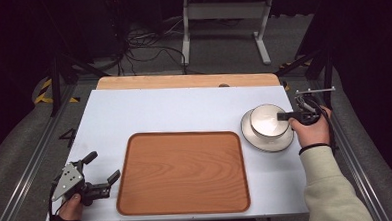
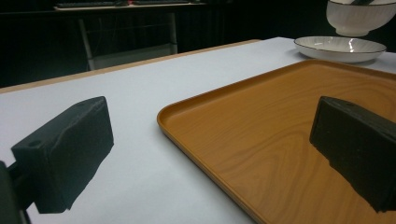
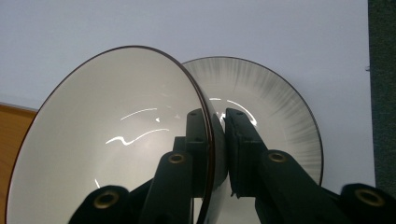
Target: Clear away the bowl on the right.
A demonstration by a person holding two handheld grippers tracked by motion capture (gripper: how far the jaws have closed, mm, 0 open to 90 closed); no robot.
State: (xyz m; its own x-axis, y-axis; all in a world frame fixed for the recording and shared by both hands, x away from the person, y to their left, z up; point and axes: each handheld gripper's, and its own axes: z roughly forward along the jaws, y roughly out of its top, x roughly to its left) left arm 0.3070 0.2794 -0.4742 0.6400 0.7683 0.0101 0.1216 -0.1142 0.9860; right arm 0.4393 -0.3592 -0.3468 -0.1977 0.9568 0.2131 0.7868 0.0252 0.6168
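Right gripper view — bowl [image 3: 116,140] rim inside gripper [image 3: 215,135]

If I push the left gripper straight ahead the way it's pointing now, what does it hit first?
Most likely the wooden tray: its near rim lies just ahead between the open jaws of the left gripper. How high the jaws ride above the table is hard to judge, so they might pass over the rim.

Your high view shows an evenly lit white bench [image 1: 184,106] against a dark room; shadows beneath objects are faint. In the left gripper view, the near tongs [image 2: 210,158] are soft and out of focus, the background black. In the right gripper view, curved glare streaks cross the bowl [image 3: 116,135]; the bench looks greyish.
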